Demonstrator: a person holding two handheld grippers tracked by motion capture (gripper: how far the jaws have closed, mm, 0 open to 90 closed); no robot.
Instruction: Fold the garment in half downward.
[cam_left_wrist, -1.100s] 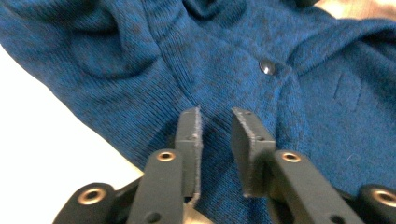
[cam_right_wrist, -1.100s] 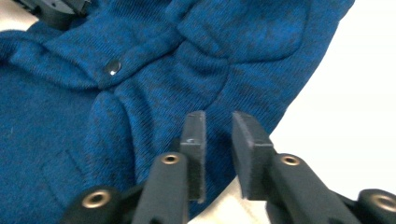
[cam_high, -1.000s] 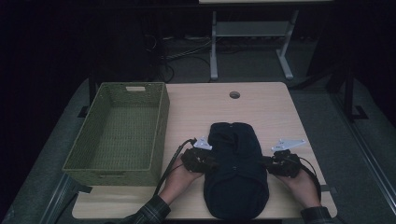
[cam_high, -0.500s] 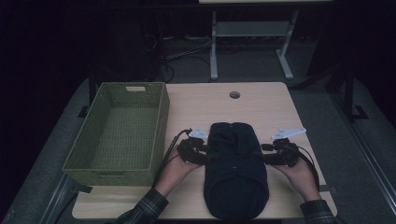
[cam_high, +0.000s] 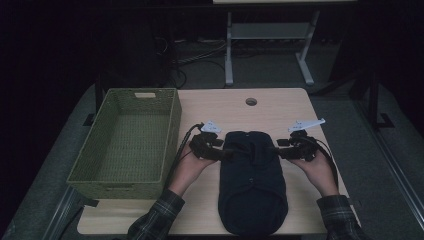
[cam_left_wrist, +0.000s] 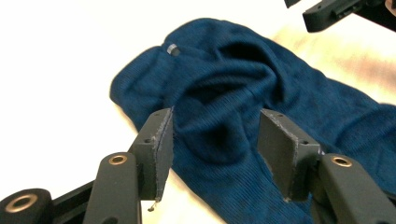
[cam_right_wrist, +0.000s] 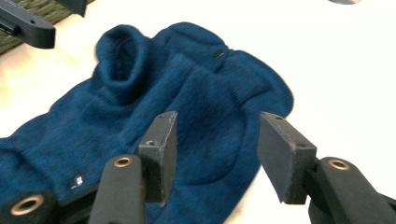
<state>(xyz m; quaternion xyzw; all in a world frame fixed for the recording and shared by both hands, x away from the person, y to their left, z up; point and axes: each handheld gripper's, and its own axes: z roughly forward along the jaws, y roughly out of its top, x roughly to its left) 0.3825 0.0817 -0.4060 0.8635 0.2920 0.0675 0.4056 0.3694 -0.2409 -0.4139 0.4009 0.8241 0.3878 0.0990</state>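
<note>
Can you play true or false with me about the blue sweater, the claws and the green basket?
1. The blue sweater lies on the table. True.
2. The green basket has the sweater in it. False: the basket has nothing in it.
3. The left claw squeezes the sweater. False: its jaws stand apart above the cloth.
4. The right claw is open. True.
5. The basket sits to the right of the sweater in the high view. False: it sits to the left.
</note>
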